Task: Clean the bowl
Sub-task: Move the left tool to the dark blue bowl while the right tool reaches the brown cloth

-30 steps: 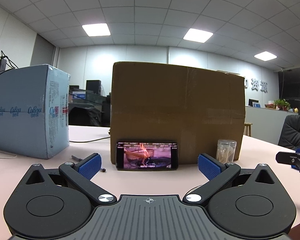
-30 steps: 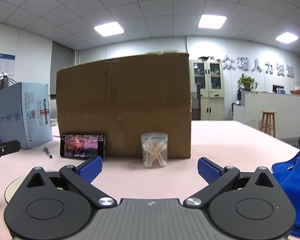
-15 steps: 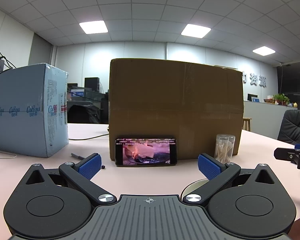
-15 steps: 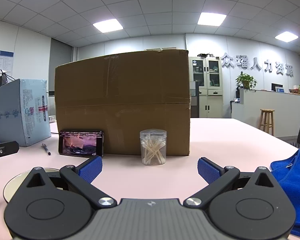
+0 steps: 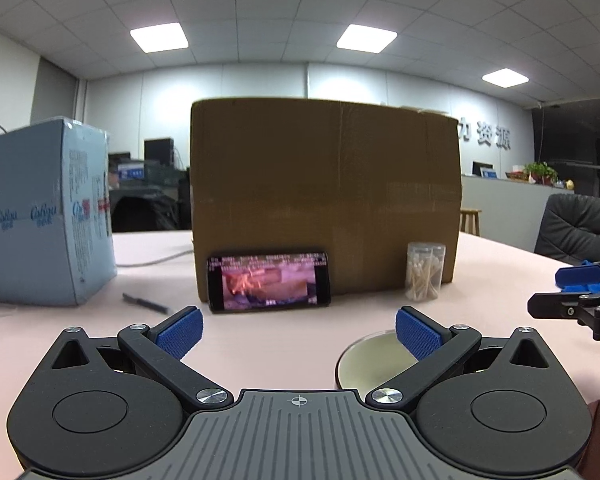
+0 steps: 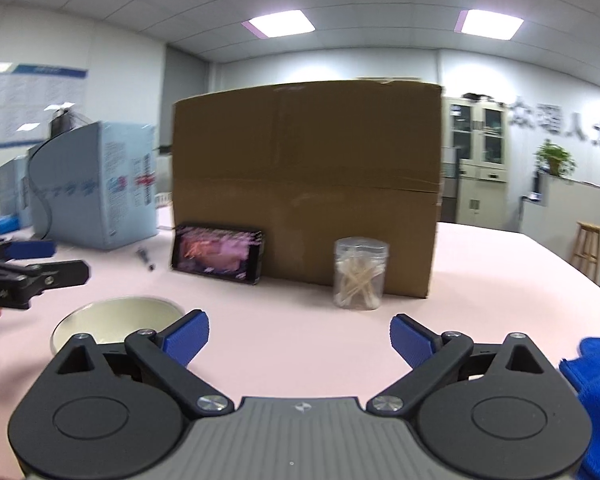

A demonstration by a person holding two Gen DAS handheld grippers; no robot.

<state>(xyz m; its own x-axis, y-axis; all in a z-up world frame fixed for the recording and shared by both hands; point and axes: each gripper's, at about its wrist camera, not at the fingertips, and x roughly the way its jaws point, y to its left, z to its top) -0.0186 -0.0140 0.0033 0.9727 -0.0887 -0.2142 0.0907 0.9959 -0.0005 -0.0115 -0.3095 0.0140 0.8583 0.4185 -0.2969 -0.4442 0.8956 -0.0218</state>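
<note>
— Where the pale pink tabletop [image 5: 284,356] runs up to the big brown cardboard box [image 5: 324,200], what sits nearest the grippers?

— A round cream-coloured bowl [image 6: 116,320], upright with its mouth facing the ceiling. Being round, it has no long axis to speak of. It stands on the table well in front of the box, off the box's left end in the right wrist view, and partly hidden behind the left finger of the right gripper [image 6: 299,338].

— And from the other side?

— In the left wrist view the same bowl [image 5: 370,360] shows just behind the right finger of the left gripper [image 5: 299,330].

— Are the grippers holding anything?

— No. Both have their blue-padded fingers spread wide apart with only table between them.

— What else is by the box?

— A black phone with a lit screen [image 5: 269,282] leans against its front face. A clear plastic jar of cotton swabs [image 5: 425,271] stands before its right corner. A light blue printed carton [image 5: 44,216] stands to the box's left, with a dark pen [image 5: 145,303] lying on the table between them. A blue cloth [image 6: 596,392] lies off to the box's right, at the edge of the right wrist view.
</note>
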